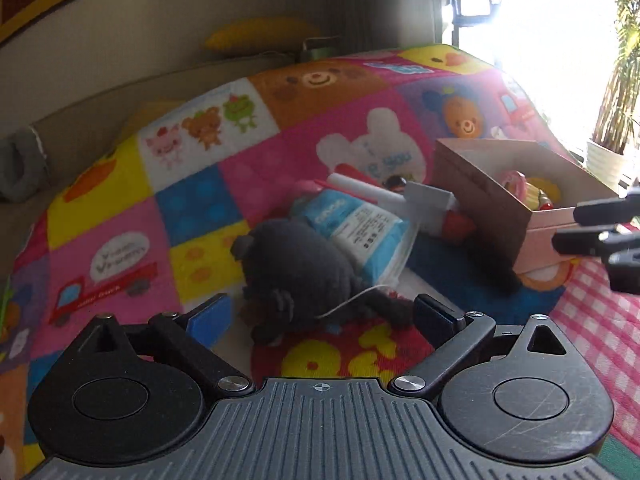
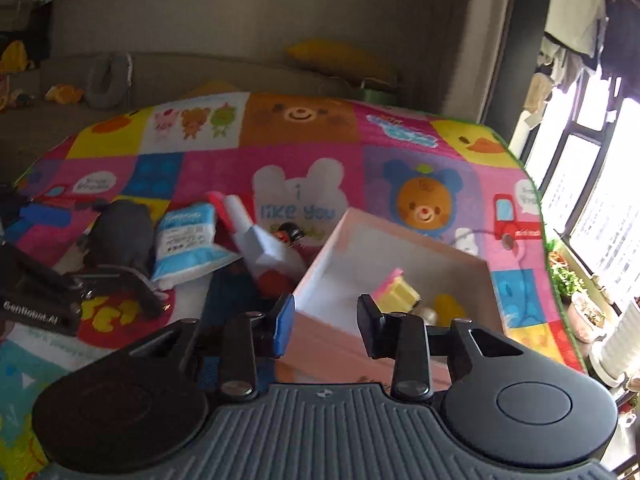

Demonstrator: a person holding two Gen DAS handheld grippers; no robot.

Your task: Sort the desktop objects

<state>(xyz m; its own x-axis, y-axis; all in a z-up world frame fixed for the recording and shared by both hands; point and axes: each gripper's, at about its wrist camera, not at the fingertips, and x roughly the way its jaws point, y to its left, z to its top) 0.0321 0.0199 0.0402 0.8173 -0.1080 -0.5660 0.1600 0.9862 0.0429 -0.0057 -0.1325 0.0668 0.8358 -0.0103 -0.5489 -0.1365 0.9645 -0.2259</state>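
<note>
Across the middle of both frames spreads the patchwork mat. I'd aim next at the pink box, lower centre in the right view, already holding toys. My left tongs gape wide, empty, over the dark plush; centre first, then close. My right tongs stand partly apart, empty.

Daylight floods in from the window on my right, blowing the upper right corner of the left view to pure white glare; the wall behind sits dim; the patchwork mat reads soft and smeared by motion; fisheye bends every edge; my own housings stay sharp.
</note>
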